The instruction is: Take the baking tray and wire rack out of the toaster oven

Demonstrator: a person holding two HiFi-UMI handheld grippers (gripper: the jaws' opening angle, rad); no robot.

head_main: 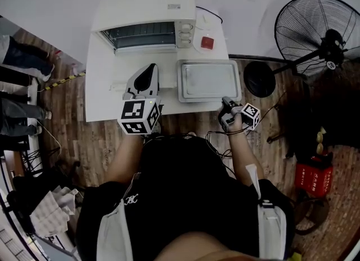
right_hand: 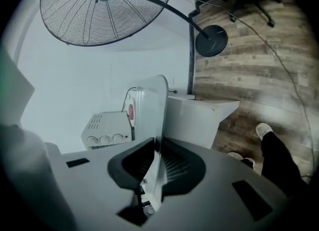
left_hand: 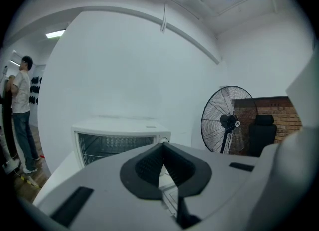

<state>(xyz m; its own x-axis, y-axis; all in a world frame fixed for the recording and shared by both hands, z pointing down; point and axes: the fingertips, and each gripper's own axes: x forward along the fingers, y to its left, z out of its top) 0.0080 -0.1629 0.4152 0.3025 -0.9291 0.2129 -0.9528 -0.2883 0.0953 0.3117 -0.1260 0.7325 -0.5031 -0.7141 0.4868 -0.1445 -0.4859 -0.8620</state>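
Head view: The baking tray (head_main: 209, 80) was seen lying flat on the white table (head_main: 101, 85), just in front of the toaster oven (head_main: 143, 7), with its long axis parallel to the oven front. The right gripper (head_main: 226, 103) was located at the tray's near right corner. The left gripper (head_main: 149, 70) was pointed at the open oven cavity, where the wire rack (head_main: 143, 35) was judged to be seated, so the left gripper was the nearer one to it.

Left gripper view: The jaws were found pressed together with nothing between them. The cavity lay straight ahead.

Right gripper view: The jaws were found clamped on the tray's thin rim, seen edge-on.

No legible brand or writing was found. Only square marker patterns were visible on the gripper cubes.
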